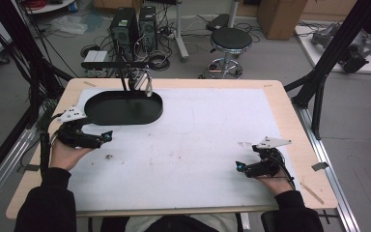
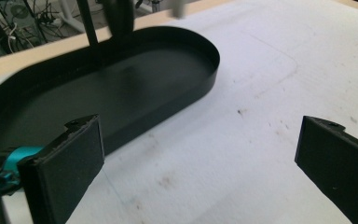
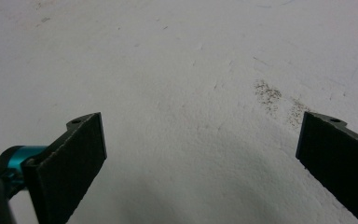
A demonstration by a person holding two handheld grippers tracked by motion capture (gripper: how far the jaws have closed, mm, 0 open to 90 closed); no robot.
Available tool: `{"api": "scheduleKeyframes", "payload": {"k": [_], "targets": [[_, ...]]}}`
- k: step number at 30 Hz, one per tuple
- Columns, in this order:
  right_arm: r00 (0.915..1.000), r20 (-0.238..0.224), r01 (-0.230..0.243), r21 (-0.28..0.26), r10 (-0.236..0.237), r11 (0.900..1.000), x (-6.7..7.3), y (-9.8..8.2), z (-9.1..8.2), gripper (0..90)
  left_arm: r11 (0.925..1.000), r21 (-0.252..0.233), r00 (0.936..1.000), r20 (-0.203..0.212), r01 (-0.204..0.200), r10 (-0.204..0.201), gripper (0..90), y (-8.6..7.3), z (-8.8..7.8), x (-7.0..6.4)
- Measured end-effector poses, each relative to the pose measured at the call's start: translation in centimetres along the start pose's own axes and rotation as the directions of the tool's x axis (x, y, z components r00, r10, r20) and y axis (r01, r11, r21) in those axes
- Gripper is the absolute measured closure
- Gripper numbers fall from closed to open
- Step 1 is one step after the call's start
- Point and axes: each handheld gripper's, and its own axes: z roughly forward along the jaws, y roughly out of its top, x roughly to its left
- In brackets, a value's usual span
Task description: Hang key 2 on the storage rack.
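A black oval tray (image 1: 123,116) lies at the back left of the white mat, and nothing lies inside it. My left gripper (image 1: 107,136) hovers just in front of the tray's near left rim, held in the person's left hand. In the left gripper view the tray (image 2: 177,88) lies ahead and to the left, and my left gripper (image 2: 200,163) stands open with bare mat between its jaws. My right gripper (image 1: 239,166) rests low at the front right of the mat. In the right gripper view my right gripper (image 3: 200,163) is open over stained white mat.
A white mat (image 1: 193,140) covers most of the wooden table (image 1: 299,145). A black stand with a metal clamp (image 1: 142,79) rises at the tray's far edge. Beyond the table are a stool (image 1: 229,41), computer towers (image 1: 125,26) and cables. Black frame struts flank both sides.
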Motion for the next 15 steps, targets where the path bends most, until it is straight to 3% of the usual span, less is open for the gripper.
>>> {"api": "scheduleKeyframes", "payload": {"k": [7, 11, 15], "targets": [[1.0000, -0.001, 0.004, 0.008, -0.004, 1.000, 0.1, 0.1, 0.3, 0.8, 1.0000, -0.002, 1.0000, 0.007, -0.001, 0.001, 1.8, -1.4, -0.4, -0.6], [1.0000, -0.005, 0.006, 0.012, -0.006, 1.000, 0.1, 0.1, 0.3, 0.8, 0.9993, 0.038, 1.0000, 0.000, 0.004, -0.004, 1.8, -2.5, -0.7, -1.0], [1.0000, -0.001, 0.006, 0.009, -0.006, 1.000, 0.0, 0.1, 0.3, 0.8, 0.9992, 0.035, 0.9997, -0.006, 0.022, -0.022, 1.7, -3.3, -1.0, -1.0]]}}
